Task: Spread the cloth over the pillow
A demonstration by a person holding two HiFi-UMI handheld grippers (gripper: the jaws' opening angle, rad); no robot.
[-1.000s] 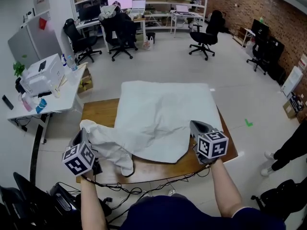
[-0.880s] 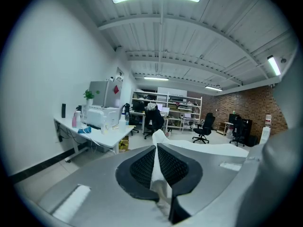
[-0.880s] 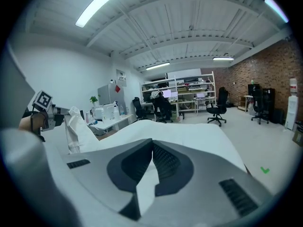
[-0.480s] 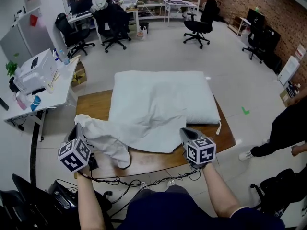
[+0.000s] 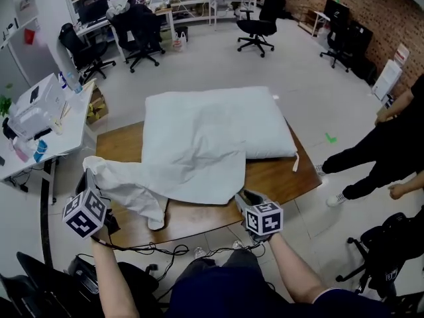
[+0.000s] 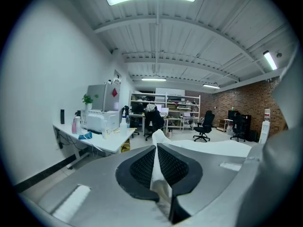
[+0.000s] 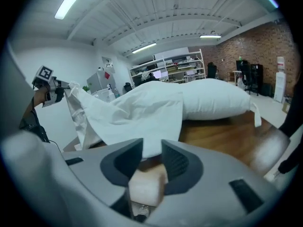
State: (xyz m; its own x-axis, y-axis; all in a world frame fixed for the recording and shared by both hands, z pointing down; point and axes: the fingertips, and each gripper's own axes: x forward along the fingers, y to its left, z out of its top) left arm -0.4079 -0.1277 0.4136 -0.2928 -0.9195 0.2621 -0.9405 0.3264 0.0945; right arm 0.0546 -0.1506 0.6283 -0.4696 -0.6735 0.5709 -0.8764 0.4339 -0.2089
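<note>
Wooden table (image 5: 275, 176) under pillow (image 5: 265, 121), brick wall (image 5: 379, 10)

At 6 o'clock the right gripper (image 7: 152, 148) shows its 2 dark-padded jaws standing apart, having just been opening. The hem of the white cloth (image 7: 137, 112) hangs at the mouth of the gap, pinched by neither pad. The cloth runs up toward 9 o'clock, where the left gripper (image 7: 65, 85) holds its raised end. From the centre toward 3 o'clock the white pillow (image 7: 218, 98) lies on the wooden table (image 7: 222, 138), with the cloth draped over its near end. A dark trouser leg (image 7: 292, 112) stands at 3 o'clock.
</note>
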